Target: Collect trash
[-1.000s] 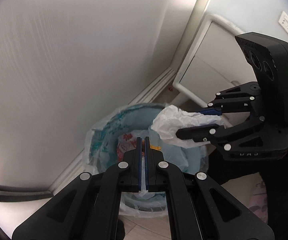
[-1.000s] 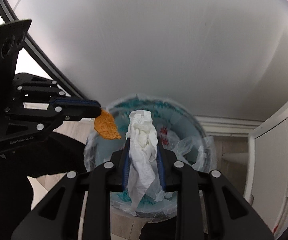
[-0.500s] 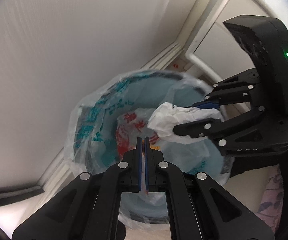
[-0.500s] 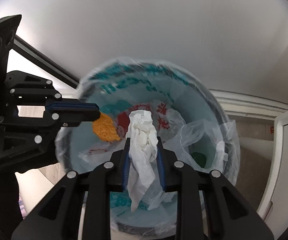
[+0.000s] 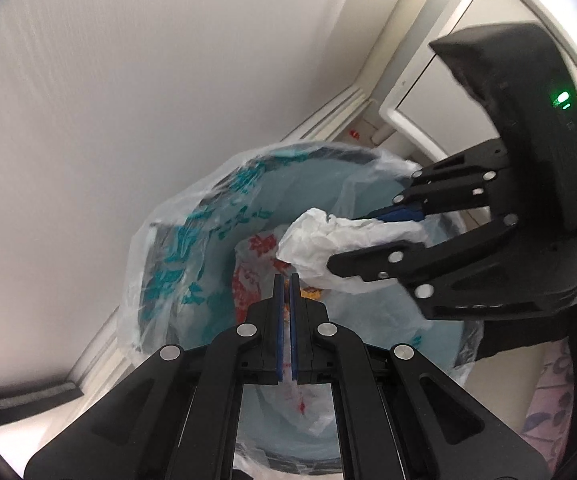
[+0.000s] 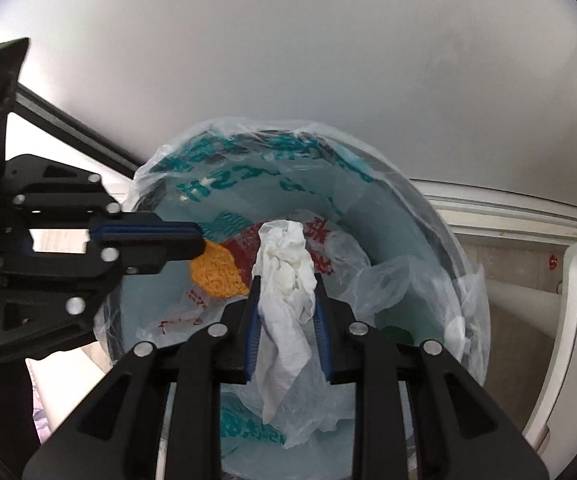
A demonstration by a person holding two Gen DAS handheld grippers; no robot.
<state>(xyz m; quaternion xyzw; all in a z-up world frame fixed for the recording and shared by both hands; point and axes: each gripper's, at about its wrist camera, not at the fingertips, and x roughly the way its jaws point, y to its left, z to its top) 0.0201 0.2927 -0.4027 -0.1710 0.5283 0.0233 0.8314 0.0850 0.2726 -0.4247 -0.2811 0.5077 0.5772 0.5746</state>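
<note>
Tissue (image 6: pixel 284 276) clamped in right gripper (image 6: pixel 286 280) over bin (image 6: pixel 428 216).

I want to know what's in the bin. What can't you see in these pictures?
- Bin bottom: both views, covered by bags and grippers.
- Orange scrap: left view, only a sliver shows past the left gripper.
- Tissue lower end: right view, behind the right gripper.
- Green thing: right view, too hidden to name.

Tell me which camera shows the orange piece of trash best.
The right wrist view: the orange scrap hangs in full sight from the left gripper above the lined bin. The left wrist view shows only a sliver beside its own fingers.
</note>
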